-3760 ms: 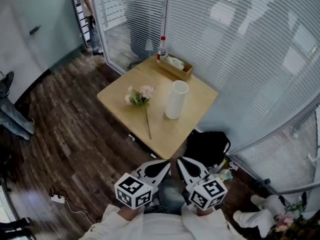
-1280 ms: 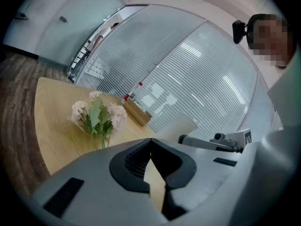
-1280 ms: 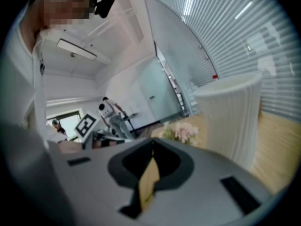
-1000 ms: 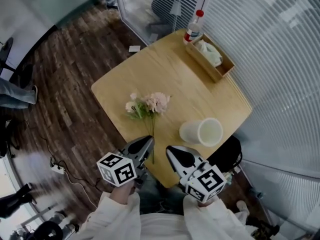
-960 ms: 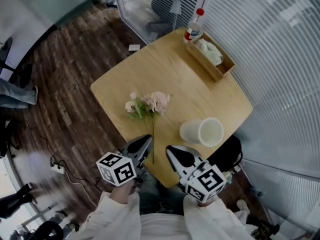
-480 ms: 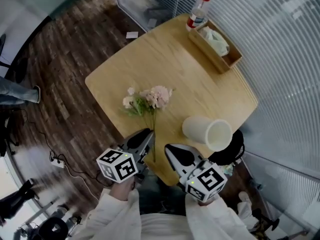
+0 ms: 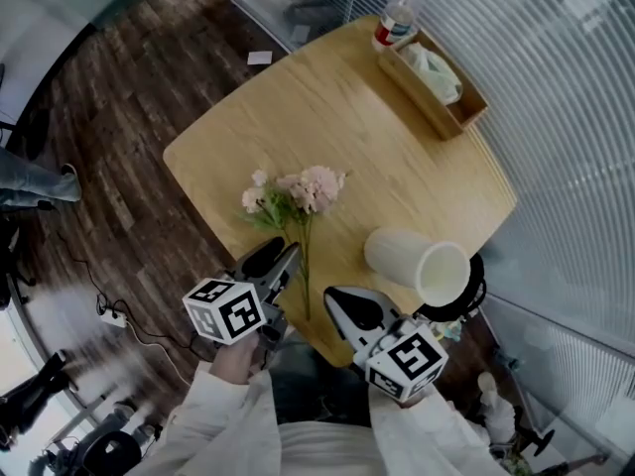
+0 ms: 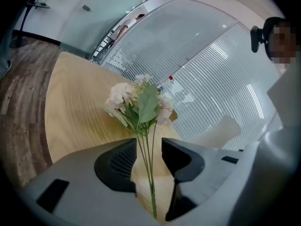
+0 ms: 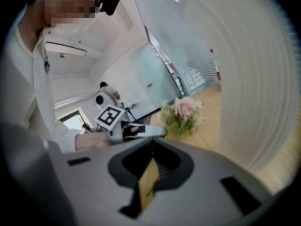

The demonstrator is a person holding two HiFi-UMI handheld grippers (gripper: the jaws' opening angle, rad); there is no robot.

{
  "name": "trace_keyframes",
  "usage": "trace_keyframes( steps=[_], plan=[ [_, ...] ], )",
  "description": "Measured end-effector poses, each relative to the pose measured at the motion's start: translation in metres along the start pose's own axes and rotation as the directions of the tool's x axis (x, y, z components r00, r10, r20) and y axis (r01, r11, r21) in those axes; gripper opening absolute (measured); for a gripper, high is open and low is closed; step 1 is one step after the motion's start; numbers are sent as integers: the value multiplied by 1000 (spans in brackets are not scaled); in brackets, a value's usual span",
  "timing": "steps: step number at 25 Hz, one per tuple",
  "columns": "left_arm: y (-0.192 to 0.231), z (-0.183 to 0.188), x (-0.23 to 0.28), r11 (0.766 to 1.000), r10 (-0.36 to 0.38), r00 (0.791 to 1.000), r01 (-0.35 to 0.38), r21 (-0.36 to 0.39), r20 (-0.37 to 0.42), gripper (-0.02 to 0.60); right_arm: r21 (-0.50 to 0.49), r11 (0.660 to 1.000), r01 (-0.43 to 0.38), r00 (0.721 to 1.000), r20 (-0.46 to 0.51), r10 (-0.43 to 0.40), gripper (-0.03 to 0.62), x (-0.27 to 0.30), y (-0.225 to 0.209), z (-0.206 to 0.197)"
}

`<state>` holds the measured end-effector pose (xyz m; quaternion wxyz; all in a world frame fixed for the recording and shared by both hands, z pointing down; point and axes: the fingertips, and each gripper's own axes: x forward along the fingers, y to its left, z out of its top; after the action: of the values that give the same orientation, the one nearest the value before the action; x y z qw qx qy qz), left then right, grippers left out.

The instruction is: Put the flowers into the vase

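Observation:
A bunch of pale pink and white flowers [image 7: 295, 192] lies on the wooden table [image 7: 347, 117], its green stems [image 7: 305, 276] running toward the near edge. My left gripper [image 7: 281, 257] hovers over the stem end with its jaws opening. In the left gripper view the stems [image 8: 147, 161] pass between the left gripper's [image 8: 146, 160] pads without being pressed. The white vase [image 7: 417, 262] stands right of the flowers and fills the right of the right gripper view [image 9: 249, 102]. My right gripper [image 7: 337, 301] hangs near the table's edge, left of the vase, shut and empty [image 9: 151, 147].
A wooden tray [image 7: 437, 87] holding a cloth and a red-capped bottle [image 7: 399, 15] sit at the table's far corner by the blinds. A black bag [image 7: 474, 284] lies under the table's right side. Dark plank floor with a power strip [image 7: 109, 317] lies left.
My left gripper has sunk and moved forward over the stem end, and its jaws have parted around the stems. The right gripper dropped slightly. The table looks nearer.

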<state>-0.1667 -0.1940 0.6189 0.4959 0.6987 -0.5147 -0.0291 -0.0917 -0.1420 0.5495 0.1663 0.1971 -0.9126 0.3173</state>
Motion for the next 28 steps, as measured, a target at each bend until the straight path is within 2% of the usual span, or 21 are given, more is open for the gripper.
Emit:
trace_keyframes(
  steps=[7,15,19,25,28],
  plan=[
    [6,1,17,998,-32,998,30,-61,-46,156,8,1000,2,1000,-1,-2,14,0,-2,0],
    [3,6,29,991,-76,996,69,-111,-56,156,23,1000,20,1000,-4,-20,14,-1,-5,-2],
    [3,1,36,986,-98,990,84,-143,-97,155,39,999,19,1000,1,-19,14,-1,-7,-2],
    [2,6,42,981,-119,990,106,-165,-70,152,51,998,26,1000,0,-26,14,-2,-10,-7],
    [3,5,39,983,-106,992,95,-155,-65,104,51,998,30,1000,7,-30,13,-6,-8,-7]
  ],
)
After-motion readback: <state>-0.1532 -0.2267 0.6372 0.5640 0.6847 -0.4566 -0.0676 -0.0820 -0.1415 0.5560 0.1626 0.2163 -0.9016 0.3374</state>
